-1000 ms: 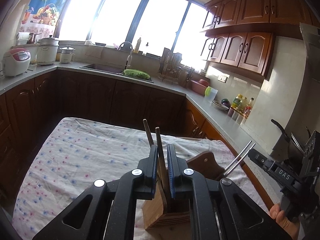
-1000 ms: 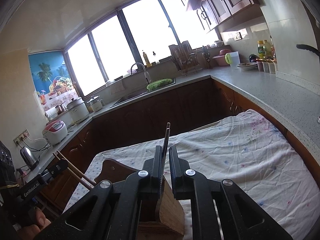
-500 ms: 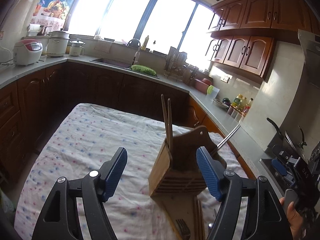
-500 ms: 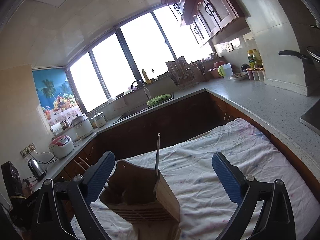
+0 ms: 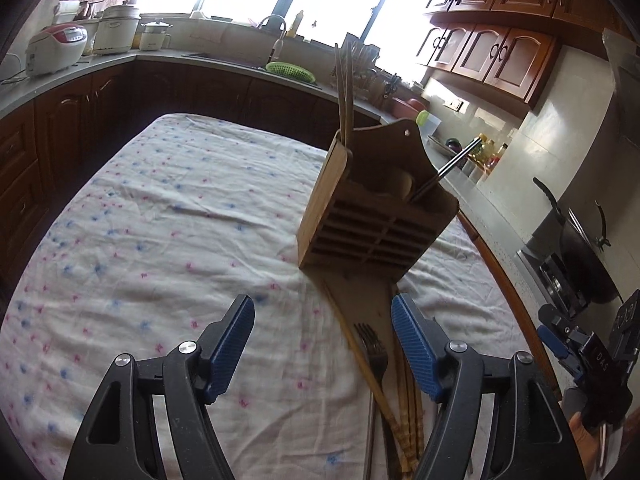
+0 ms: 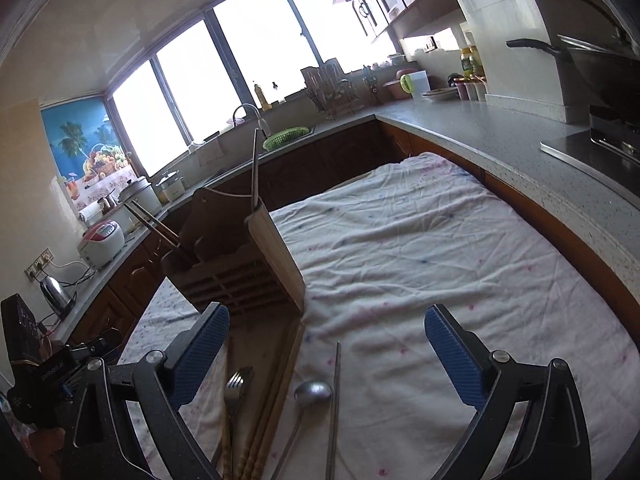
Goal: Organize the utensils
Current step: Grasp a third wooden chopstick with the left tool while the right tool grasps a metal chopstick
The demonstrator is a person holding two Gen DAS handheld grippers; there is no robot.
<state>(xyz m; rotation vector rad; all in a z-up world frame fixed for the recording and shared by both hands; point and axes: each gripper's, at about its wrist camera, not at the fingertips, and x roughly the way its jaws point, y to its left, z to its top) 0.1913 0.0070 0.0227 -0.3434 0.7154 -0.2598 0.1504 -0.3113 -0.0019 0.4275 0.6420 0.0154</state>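
Landmark: I take the slatted wooden utensil holder (image 5: 372,216) as my reference; it stands upright on the tabletop (image 5: 160,208), which is covered with a white cloth speckled pink and blue.

Left gripper (image 5: 322,350): I see its blue-padded jaws spread wide with nothing between the pads, hovering just in front of the holder, above the cloth.

Right gripper (image 6: 326,354): its jaws are spread very wide and pinch nothing; it also hangs in front of the holder, on the holder's right side.

In the holder: a pair of brown wooden chopsticks (image 5: 345,92) stands in the left compartment, rising well above the rim; a pair of thin metal chopsticks (image 5: 448,170) leans out of the right compartment.

In front of the holder: a silver metal fork (image 6: 236,390) lies on the cloth with its tines towards the holder, and a bundle of light bamboo chopsticks (image 6: 272,400) lies just beside it on its right.

Further right of the holder's front: a silver metal spoon (image 6: 312,394) lies bowl towards the holder, with one more thin metal chopstick (image 6: 334,404) touching or nearly touching its right edge; I cannot tell which.

Other hand: my left camera catches the right gripper's dark body at the frame's right edge, well to the right of the holder.
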